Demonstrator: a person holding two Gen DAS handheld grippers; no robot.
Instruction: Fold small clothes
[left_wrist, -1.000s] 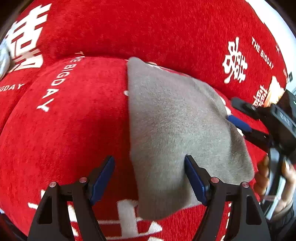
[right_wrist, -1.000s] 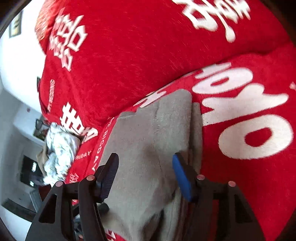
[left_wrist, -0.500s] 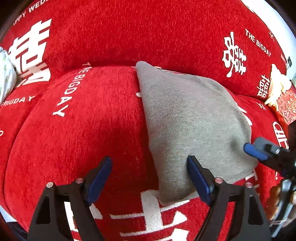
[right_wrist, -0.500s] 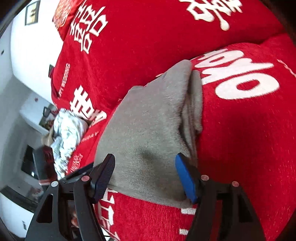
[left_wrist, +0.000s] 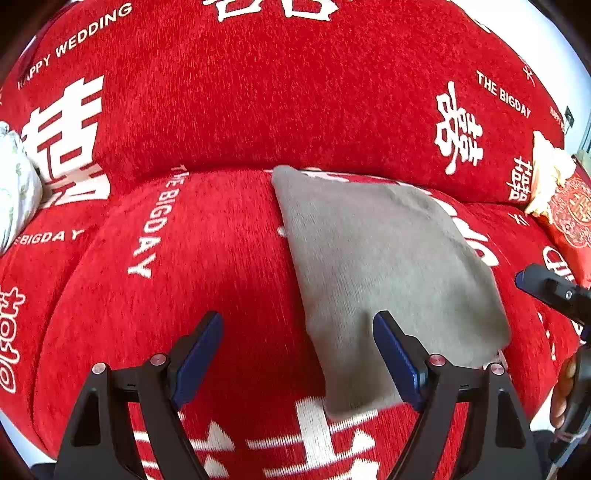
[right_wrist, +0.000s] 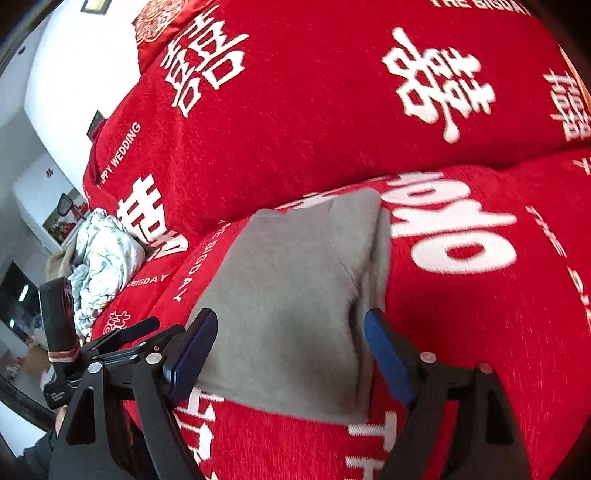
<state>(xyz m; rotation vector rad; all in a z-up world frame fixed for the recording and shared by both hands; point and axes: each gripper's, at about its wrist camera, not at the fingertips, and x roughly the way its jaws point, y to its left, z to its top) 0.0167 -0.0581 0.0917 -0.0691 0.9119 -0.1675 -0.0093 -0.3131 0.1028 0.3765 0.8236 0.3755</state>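
A grey garment (left_wrist: 380, 266) lies folded into a flat rectangle on the red sofa seat (left_wrist: 184, 258). It also shows in the right wrist view (right_wrist: 295, 288), with layered edges along its right side. My left gripper (left_wrist: 299, 350) is open and empty, held above the garment's near left edge. My right gripper (right_wrist: 291, 350) is open and empty, held above the garment's near edge. The right gripper's fingertip (left_wrist: 546, 284) shows at the right of the left wrist view. The left gripper's body (right_wrist: 122, 343) shows at the lower left of the right wrist view.
The red sofa cover carries white lettering, and its backrest (left_wrist: 295, 92) rises behind the garment. A crumpled floral cloth (right_wrist: 99, 258) lies at the sofa's left end. A red patterned cushion (left_wrist: 572, 218) sits at the right end.
Both grippers have pulled back from the grey garment toward the sofa's front edge. The right gripper has drawn away from the garment's right side. The garment lies still.
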